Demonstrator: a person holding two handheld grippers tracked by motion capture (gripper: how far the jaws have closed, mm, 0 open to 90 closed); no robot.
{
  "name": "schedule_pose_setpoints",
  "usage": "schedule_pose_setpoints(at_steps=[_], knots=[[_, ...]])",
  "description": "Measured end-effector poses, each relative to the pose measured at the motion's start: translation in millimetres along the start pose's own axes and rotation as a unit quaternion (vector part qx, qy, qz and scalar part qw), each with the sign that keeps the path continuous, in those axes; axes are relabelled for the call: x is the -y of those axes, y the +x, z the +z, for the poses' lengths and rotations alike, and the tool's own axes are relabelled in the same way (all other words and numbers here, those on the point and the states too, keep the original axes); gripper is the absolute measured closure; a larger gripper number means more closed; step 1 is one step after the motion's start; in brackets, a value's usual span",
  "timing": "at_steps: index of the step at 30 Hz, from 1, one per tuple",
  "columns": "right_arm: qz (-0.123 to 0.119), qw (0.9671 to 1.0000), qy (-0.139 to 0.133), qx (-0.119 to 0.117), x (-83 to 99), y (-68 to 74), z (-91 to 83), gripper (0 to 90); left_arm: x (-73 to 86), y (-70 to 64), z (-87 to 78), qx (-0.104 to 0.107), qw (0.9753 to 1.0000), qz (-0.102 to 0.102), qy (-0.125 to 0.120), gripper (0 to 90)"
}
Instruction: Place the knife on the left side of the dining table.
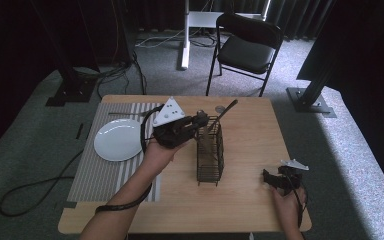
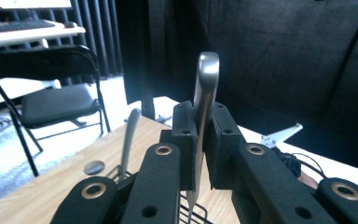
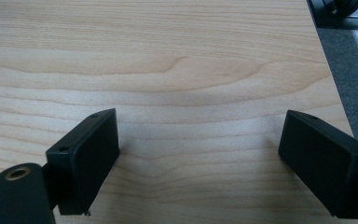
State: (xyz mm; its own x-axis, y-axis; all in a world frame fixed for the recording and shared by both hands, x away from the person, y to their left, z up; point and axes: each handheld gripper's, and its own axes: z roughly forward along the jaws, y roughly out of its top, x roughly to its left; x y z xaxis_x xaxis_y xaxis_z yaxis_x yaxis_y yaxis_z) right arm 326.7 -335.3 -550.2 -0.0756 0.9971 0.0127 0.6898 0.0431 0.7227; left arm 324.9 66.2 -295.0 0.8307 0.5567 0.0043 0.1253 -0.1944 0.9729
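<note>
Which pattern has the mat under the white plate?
Grey and white stripes on the mat, best in the high view.

Left gripper point(image 1: 200, 120) hovers at the black wire caddy's point(image 1: 210, 157) top rim, 1 utensil handle point(image 1: 225, 111) leaning out. White plate point(image 1: 117, 139) sits on the striped mat point(image 1: 97, 175). Right gripper point(image 1: 270, 178) rests near the table's point(image 1: 250, 145) right edge.

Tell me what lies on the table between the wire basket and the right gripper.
Nothing: in the high view, bare wood separates the wire basket from the right gripper. The right gripper view shows bare wood between its open fingers.
</note>
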Motion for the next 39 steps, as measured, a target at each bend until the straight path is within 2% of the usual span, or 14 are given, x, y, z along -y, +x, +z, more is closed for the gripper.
schedule_pose_setpoints(at_steps=[8, 15, 20, 31, 39], knots=[[0.000, 1.0000, 0.000, 0.000, 0.0, -0.1, 0.0, 11.6, -10.2, 5.4, -23.8, -0.012, 0.9999, 0.000, -0.009, 83.9], [0.001, 1.0000, 0.000, 0.001, 0.0, 0.0, 0.1, 11.6, -10.1, 10.5, -40.2, -0.025, 0.9997, -0.002, -0.009, 83.8], [0.001, 1.0000, 0.000, 0.001, 0.0, 0.0, 0.1, 11.6, -5.6, 16.9, -54.5, -0.042, 0.9991, -0.006, -0.009, 83.9], [0.001, 1.0000, 0.000, 0.000, 0.0, 0.0, 0.0, 11.6, 18.2, 33.7, -78.5, -0.079, 0.9965, -0.027, 0.001, 83.8], [0.001, 1.0000, 0.000, 0.000, 0.0, 0.0, 0.0, 11.6, 44.5, 47.0, -90.7, -0.111, 0.9926, -0.048, 0.013, 83.8]])
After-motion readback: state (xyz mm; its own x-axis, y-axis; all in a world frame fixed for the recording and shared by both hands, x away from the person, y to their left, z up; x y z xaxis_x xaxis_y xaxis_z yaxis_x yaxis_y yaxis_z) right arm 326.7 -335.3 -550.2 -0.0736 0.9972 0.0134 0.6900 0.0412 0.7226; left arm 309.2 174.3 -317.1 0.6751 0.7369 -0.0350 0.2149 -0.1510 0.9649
